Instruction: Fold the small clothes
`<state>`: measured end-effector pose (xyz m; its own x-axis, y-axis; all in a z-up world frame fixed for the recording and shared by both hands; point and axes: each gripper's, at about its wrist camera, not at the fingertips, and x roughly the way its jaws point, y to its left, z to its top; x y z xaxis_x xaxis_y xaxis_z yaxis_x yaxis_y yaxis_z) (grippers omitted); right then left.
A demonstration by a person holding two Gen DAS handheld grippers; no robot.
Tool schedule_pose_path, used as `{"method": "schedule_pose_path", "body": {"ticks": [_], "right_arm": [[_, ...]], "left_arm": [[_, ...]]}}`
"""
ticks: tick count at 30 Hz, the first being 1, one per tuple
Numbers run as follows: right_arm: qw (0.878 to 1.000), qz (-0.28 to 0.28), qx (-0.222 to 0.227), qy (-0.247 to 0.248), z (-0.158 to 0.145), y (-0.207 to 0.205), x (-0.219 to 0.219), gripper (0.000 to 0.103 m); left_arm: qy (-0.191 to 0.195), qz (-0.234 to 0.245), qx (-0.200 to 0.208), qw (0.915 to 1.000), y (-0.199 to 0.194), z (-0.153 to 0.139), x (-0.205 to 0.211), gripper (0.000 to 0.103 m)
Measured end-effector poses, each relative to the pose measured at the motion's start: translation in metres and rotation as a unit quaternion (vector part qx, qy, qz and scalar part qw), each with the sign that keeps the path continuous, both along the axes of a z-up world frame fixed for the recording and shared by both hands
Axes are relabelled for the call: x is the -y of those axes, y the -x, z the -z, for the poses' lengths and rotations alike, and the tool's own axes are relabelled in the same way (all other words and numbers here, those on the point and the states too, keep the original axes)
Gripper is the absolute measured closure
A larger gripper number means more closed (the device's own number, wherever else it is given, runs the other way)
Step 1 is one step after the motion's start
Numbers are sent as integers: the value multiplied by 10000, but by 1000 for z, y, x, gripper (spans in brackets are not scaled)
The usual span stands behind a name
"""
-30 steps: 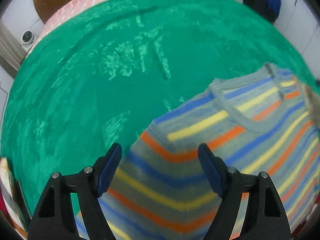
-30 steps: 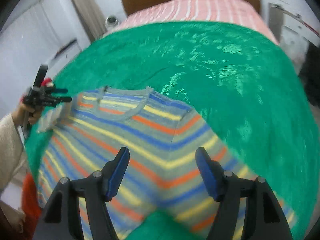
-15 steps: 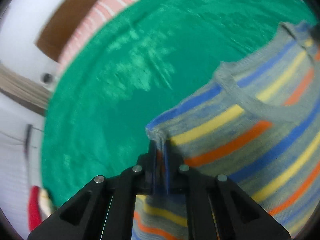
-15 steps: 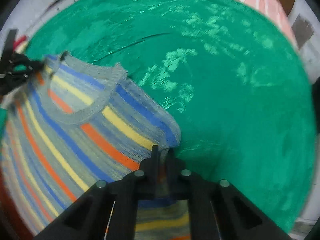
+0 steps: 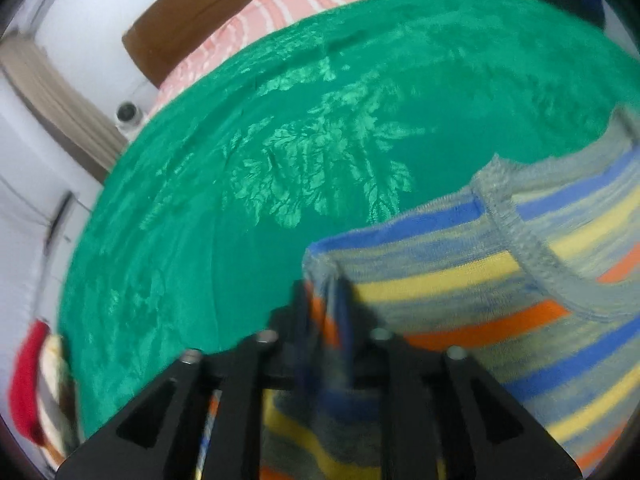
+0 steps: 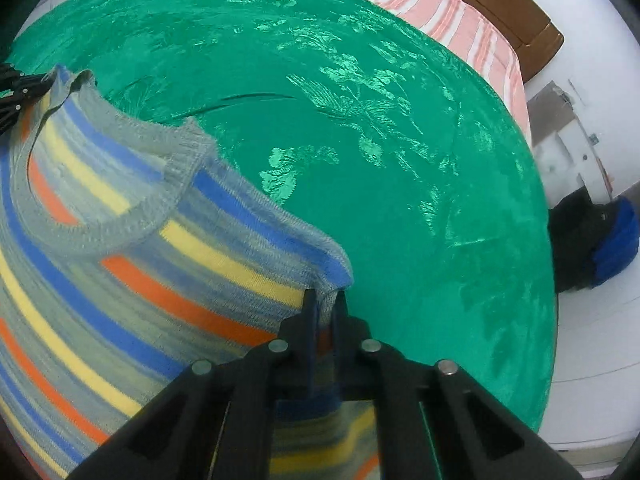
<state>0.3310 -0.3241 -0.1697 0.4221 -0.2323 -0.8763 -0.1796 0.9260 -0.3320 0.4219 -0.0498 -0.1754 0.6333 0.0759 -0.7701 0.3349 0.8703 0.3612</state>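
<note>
Two grips: each shoulder corner of the striped knit top (image 6: 132,264) is pinched.
Left gripper (image 5: 326,312): fingers apparently easing apart, cloth between.
Right gripper (image 6: 325,312): clamped.
Place: green bedspread (image 6: 400,160).
Handling: soft, light, floppy.

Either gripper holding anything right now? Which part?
Both hold the striped sweater: right gripper pinches one shoulder corner, left gripper the other, though its jaws have just been opening.

A glossy green leaf-patterned bedspread (image 6: 400,160) covers the bed ahead of the jaws; beyond it runs a pink-and-white striped sheet (image 5: 304,4); a knitted top striped grey, blue, yellow and orange (image 6: 120,280) lies on the spread, its shoulder corners between the jaws.
</note>
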Motion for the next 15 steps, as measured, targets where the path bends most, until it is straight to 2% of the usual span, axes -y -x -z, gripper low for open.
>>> {"method": "schedule_pose_path", "body": {"ticks": [1,2,3,4,6,9,12,15], "right_arm": [[9996,67,17,-260,-4,2,5,87],[9991,199,41,-361,-11,7,11,63],[9987,317,114,-380,-20,15,15,51],[9983,332,186,-438,-28,24,16,43],[9976,250,222,-603,-48,49,19,43],[9957,104,141,-913,-75,102,16,43],[9915,-122,-10,-1299,-91,172,4,43],[9820,-499,-171,-1815,-94,240,-28,43]], "left_arm": [[106,-76,-25,9999,5,-10,-8,50],[167,-129,14,9998,12,-19,-15,38],[300,-113,67,9995,28,-34,-26,34],[433,-49,54,9990,40,-43,-33,29],[744,124,-90,9971,73,-59,-54,22],[938,349,-321,9945,143,-69,-80,21],[1072,671,-550,9904,232,-63,-87,18],[1262,911,-917,9835,299,-46,-76,16]]}}
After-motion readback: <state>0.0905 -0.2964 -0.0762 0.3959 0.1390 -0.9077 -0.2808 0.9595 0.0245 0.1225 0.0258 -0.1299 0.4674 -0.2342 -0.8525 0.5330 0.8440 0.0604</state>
